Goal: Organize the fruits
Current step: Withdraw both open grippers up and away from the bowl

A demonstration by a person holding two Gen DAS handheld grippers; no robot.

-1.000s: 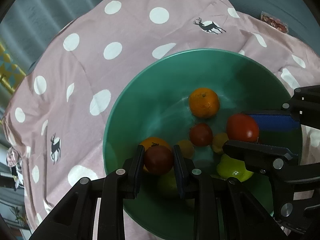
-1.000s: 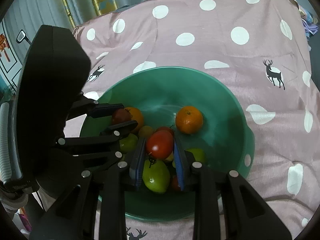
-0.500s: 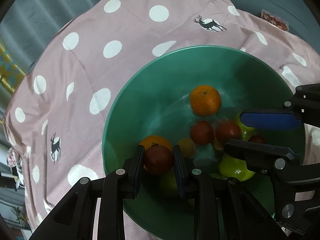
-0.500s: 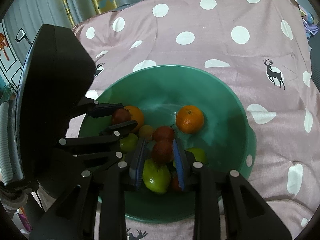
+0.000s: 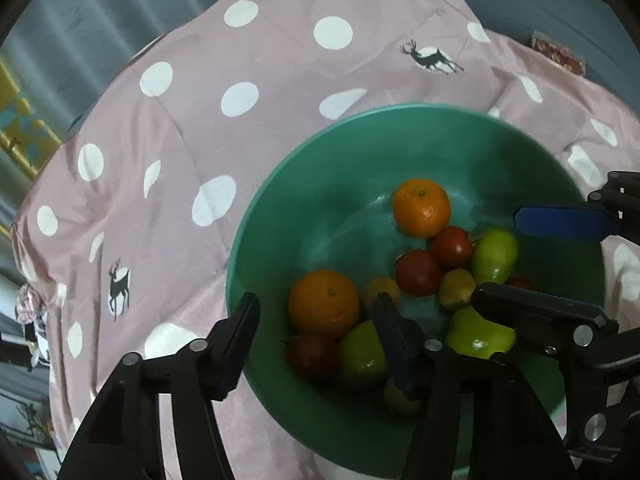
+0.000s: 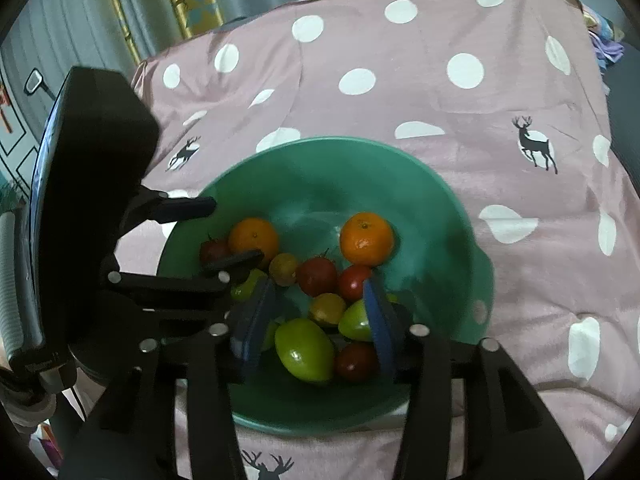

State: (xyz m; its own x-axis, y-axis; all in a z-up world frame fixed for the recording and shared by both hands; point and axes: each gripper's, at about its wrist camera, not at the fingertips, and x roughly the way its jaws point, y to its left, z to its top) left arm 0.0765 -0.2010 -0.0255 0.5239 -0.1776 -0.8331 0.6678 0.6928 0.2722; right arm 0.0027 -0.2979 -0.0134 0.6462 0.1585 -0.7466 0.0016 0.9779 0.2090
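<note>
The pink dotted bedsheet [image 5: 248,152] with deer prints covers the bed, and on it stands the green bowl [image 5: 360,152], which holds all the fruits: two oranges, several tomatoes, green fruits and small yellow ones. Both tools hang over the bowl and their jaws are opening, with nothing pressed between the pads. The left gripper [image 5: 316,328] stands half wide above the near orange [image 5: 323,303], a dark red tomato [image 5: 312,356] and a green fruit [image 5: 360,354]; the right gripper [image 6: 316,320] stands somewhat narrower above a green fruit [image 6: 304,349] and a small yellow fruit [image 6: 328,309]. To do this release well, I think each tool should open fully and then lift straight up, so that a pad does not drag a fruit or push the pile against the rim. The two tools are close, so they should leave one after the other. The left wrist view shows the far orange [image 5: 421,207] resting against a tomato, and the blue pad of the right gripper [image 5: 560,222] over the green fruit at the right. The right wrist view shows what is hidden there: the black body of the left gripper [image 6: 92,184] and a red tomato [image 6: 356,361] low under the right jaw.
</note>
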